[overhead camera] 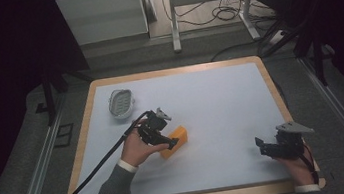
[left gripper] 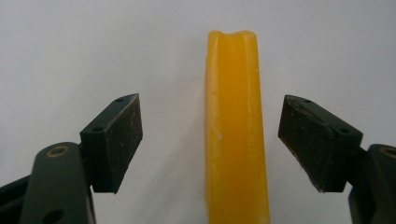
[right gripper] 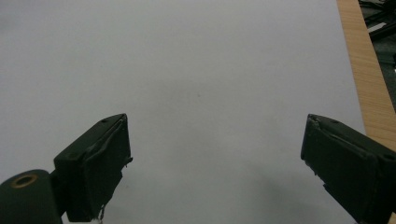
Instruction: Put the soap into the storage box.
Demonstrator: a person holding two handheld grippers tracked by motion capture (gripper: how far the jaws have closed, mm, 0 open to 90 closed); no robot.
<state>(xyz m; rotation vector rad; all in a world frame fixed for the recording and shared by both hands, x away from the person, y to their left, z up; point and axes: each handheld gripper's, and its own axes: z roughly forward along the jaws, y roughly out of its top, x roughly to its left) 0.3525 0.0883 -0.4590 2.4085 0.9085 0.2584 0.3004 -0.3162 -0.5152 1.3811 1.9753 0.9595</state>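
My left hand-held gripper [left gripper: 210, 140] is wide apart w/ the yellow block [left gripper: 236, 130] between its jaws, not touching, block flat on worktop [overhead camera: 221, 100] center-left. My right hand-held gripper [right gripper: 215, 163] is also wide, nothing held, near front-right edge.

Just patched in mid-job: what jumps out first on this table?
The bright orange rectangular block left of the white mat's middle grabs the eye, with the left gripper open astride it, pads clear of its sides. Next, an oval grey mesh basket sits at the mat's far left, and the right gripper waits open near the right edge.
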